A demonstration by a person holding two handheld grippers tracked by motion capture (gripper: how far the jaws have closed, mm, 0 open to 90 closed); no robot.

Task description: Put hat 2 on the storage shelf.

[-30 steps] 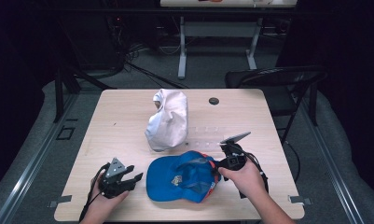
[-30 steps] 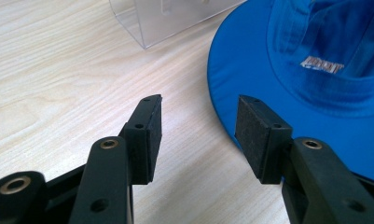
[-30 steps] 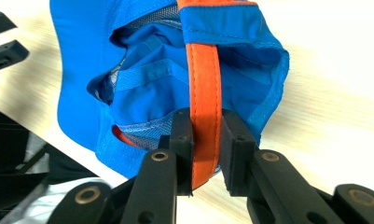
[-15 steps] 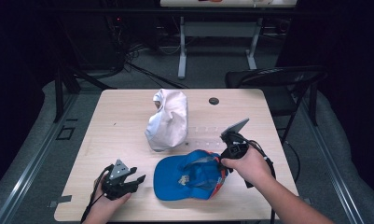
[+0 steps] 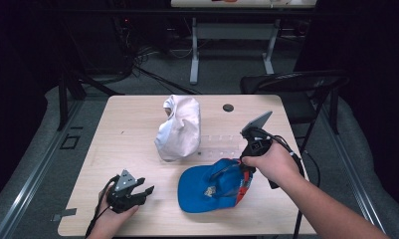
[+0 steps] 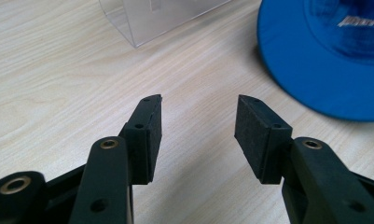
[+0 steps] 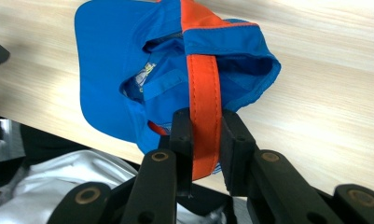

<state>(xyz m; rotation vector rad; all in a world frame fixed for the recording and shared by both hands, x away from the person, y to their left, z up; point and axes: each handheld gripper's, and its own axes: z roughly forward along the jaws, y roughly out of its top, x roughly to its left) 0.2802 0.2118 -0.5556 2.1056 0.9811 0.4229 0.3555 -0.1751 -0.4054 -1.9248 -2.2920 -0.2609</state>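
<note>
2 grippers are working: the right gripper (image 7: 205, 140) is pinching the blue cap (image 5: 214, 184) by its orange strap (image 7: 204, 93), lifting; the left gripper (image 6: 197, 135), jaws spread, is waiting near, needing to steady the brim next.

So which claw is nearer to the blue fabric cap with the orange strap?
Right. The right claw is clamped on the blue fabric cap by its orange strap; the left claw rests apart, beside its brim.

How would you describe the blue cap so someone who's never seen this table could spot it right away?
Look at the light wooden table, near edge, right of centre. There lies the blue cap, its orange back strap pinched in the right gripper. Unlike the white cap farther back, it is bright blue with orange trim.
</note>
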